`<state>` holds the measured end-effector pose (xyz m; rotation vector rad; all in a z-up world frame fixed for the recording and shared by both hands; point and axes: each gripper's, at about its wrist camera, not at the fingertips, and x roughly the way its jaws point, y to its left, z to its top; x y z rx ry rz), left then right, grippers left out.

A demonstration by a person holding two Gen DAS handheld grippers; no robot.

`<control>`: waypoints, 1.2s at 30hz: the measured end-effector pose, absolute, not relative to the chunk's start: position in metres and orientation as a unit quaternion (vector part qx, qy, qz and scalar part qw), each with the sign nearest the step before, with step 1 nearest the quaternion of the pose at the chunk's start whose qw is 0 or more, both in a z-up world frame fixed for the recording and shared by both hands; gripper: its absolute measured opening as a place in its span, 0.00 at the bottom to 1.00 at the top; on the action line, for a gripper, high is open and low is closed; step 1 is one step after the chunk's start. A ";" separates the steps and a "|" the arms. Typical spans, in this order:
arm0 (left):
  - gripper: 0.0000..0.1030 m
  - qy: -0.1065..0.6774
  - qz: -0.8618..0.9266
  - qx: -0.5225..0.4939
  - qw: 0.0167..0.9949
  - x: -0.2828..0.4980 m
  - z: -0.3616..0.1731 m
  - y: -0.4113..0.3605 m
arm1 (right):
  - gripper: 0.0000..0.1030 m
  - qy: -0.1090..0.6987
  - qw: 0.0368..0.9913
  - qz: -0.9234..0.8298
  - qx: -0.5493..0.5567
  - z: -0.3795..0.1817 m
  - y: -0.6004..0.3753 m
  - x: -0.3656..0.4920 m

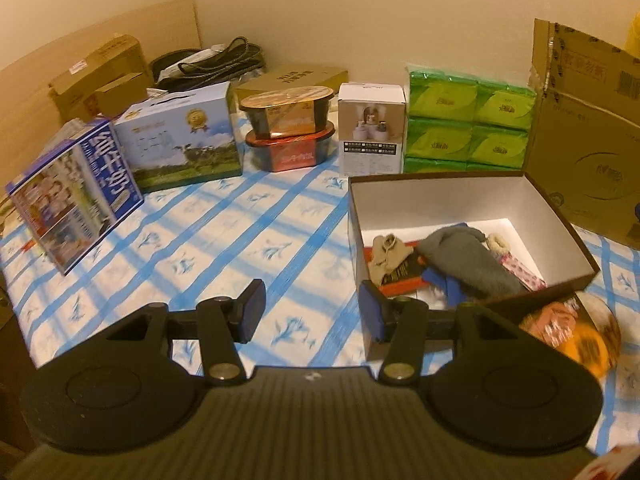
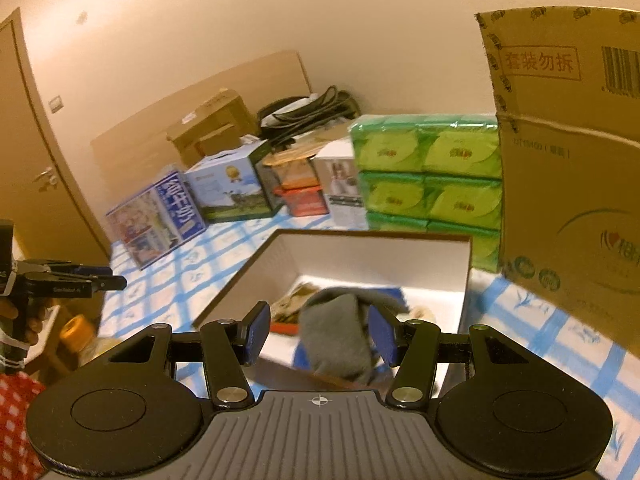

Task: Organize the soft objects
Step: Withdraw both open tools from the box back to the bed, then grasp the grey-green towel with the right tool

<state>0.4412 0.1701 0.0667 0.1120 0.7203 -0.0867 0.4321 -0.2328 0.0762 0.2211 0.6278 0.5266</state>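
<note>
Left gripper (image 1: 312,312): jaws apart, nothing between the pads; only the blue-checked cloth (image 1: 224,232) shows through the gap. The open box (image 1: 440,192) sits to the right of that gap, its near left corner just behind the right-hand pad.

Box contents, left wrist view, left to right: one beige knitted piece (image 1: 387,254), one grey sock (image 1: 466,258), one pink patterned item (image 1: 524,272). All lie on the box floor, over something blue and orange that cannot be identified.

Right gripper (image 2: 318,330): jaws apart, gripping nothing. The same grey sock appears between the fingers, closer to the right pad, but lies down inside the box; whether it touches the pad I cannot tell.

Back row, left to right: two milk cartons (image 1: 76,192), two stacked food tubs (image 1: 290,132), one white carton (image 1: 372,132), six green tissue packs (image 1: 468,128) visible, one tall cardboard box (image 1: 588,132).
</note>
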 end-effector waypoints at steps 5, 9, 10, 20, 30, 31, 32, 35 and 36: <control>0.47 0.349 -0.041 0.042 0.935 0.394 0.071 0.178 | 0.54 0.310 0.905 0.266 0.116 0.074 -0.231 0.392; 0.47 0.352 -0.050 0.023 0.934 0.358 0.069 0.177 | 0.58 0.314 0.902 0.273 0.116 0.067 -0.229 0.361; 0.47 0.352 -0.053 0.018 0.934 0.349 0.068 0.176 | 0.58 0.316 0.900 0.275 0.118 0.063 -0.229 0.351; 0.47 0.376 -0.072 0.004 0.924 0.270 0.035 0.134 | 0.62 0.341 0.892 0.277 0.107 0.029 -0.228 0.275; 0.47 0.400 -0.090 -0.002 0.912 0.208 -0.011 0.069 | 0.65 0.377 0.878 0.280 0.095 -0.012 -0.219 0.204; 0.47 0.404 -0.092 0.000 0.910 0.204 -0.015 0.064 | 0.65 0.381 0.876 0.280 0.093 -0.016 -0.218 0.197; 0.47 0.407 -0.096 0.000 0.909 0.200 -0.018 0.059 | 0.65 0.385 0.874 0.281 0.094 -0.019 -0.218 0.191; 0.47 0.411 -0.099 -0.010 0.906 0.186 -0.027 0.049 | 0.65 0.400 0.868 0.279 0.091 -0.031 -0.217 0.173; 0.47 0.413 -0.099 -0.013 0.905 0.182 -0.030 0.046 | 0.65 0.404 0.867 0.278 0.088 -0.034 -0.216 0.169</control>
